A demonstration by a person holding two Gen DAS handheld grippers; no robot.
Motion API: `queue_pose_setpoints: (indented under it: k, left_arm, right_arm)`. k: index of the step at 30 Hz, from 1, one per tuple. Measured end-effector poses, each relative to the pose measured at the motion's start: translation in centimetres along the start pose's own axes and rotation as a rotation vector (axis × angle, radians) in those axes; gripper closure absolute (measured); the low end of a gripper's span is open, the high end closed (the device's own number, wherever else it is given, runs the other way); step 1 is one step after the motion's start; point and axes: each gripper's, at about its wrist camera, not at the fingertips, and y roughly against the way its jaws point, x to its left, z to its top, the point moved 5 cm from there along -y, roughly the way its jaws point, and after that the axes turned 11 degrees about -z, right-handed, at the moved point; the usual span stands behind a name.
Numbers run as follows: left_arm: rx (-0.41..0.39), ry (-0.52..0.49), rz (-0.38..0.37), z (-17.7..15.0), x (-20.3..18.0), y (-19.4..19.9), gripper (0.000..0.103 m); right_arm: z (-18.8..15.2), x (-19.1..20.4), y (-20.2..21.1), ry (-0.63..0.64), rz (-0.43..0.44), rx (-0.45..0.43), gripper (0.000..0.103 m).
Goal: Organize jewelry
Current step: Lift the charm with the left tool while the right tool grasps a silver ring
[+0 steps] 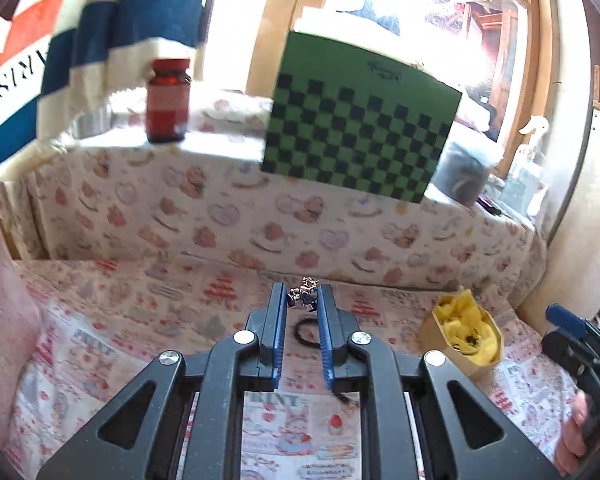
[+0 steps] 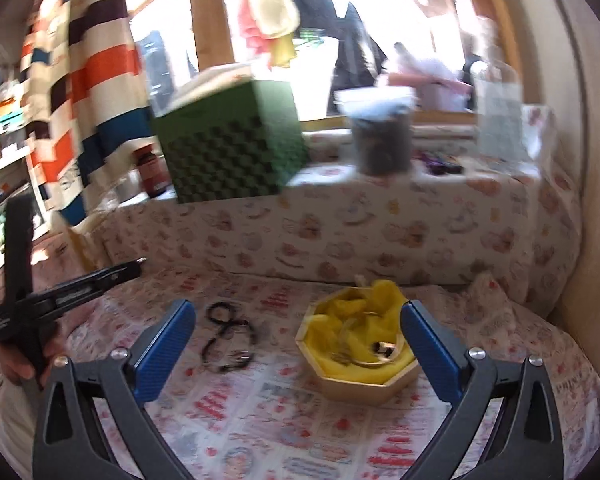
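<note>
My left gripper (image 1: pixel 302 300) is shut on a small cluster of silver jewelry (image 1: pixel 306 289), held above the patterned tablecloth. Below it lies a black beaded bracelet (image 1: pixel 306 332), looped in a figure eight in the right wrist view (image 2: pixel 228 336). An octagonal box (image 1: pixel 440 336) lined with yellow cloth stands to the right; its wall (image 2: pixel 364 390) shows close up, with gold pieces inside. My right gripper (image 2: pixel 296 316) is open wide and empty, with the box just beyond its right finger. My left gripper (image 2: pixel 140 261) shows side-on at the left.
A raised ledge under floral cloth (image 1: pixel 260 216) runs along the back. On it stand a green checkered box (image 1: pixel 360 120), a brown jar (image 1: pixel 168 100) and a clear tub with dark contents (image 2: pixel 384 140). A striped cloth (image 2: pixel 92 80) hangs at left.
</note>
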Motion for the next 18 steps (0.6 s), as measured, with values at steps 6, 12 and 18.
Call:
queue_pose_setpoints:
  k: [6,12,18]
  left_arm:
    - [0.012,0.08,0.011,0.3,2.0,-0.2,0.089]
    - [0.016,0.122,0.009,0.1,2.9,-0.4,0.089]
    - [0.022,0.12,0.015,0.1,3.0,-0.6,0.089]
  right_arm:
    - [-1.8,5.5,-5.8,0.13,0.004,0.305,0.05]
    - [-3.8,7.3,-10.8,0.135,0.032,0.474,0.074]
    - [-4.4,8.0,-13.0,0.167,-0.005,0.513,0.074]
